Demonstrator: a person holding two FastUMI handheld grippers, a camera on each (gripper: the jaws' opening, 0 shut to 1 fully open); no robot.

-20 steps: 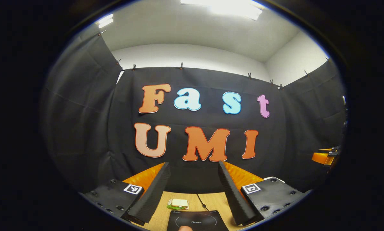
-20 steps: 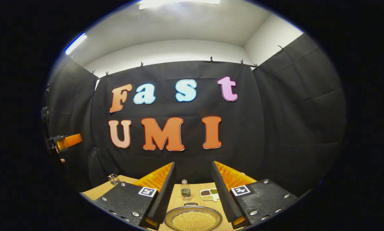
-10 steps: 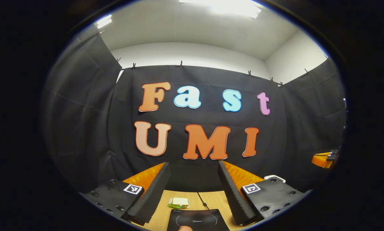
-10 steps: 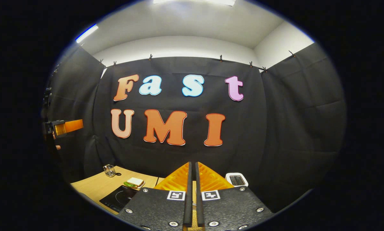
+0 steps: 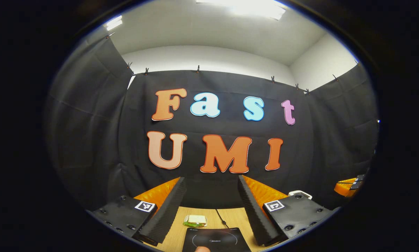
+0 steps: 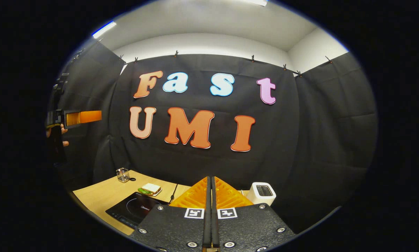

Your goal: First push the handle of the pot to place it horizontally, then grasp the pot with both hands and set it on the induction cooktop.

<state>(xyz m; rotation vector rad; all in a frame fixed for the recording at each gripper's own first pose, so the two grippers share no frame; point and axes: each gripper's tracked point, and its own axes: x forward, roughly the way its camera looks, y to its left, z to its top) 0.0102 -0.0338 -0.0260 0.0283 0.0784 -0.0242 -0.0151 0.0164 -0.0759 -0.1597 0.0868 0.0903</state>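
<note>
- Induction cooktop lies flat on the counter, low in the left gripper view, right between the left tool's spread fingers, much as it did a second ago.
- Left tool holds wide open with nothing between its fingers, unchanged across the last second.
- Behind the cooktop, a sandwich on its small plate, with a dark cable running back just beside it.
- Far right in that view, the right tool has dropped lower than before.
- Over to the right gripper view: at the far left, the left tool is held up by a hand, higher in the picture than a second ago.
- Along the counter, a small glass holder, then the sandwich, then the cooktop, more of it in sight now.
- Right tool, at bottom centre: fingers pressed together, pinching nothing. They were spread a second ago and closed by half a second ago.
- A white toaster stands just right of those fingers, fuller in view.
- The pot sat between the right tool's fingers a second ago; where it lies now I cannot tell.
</note>
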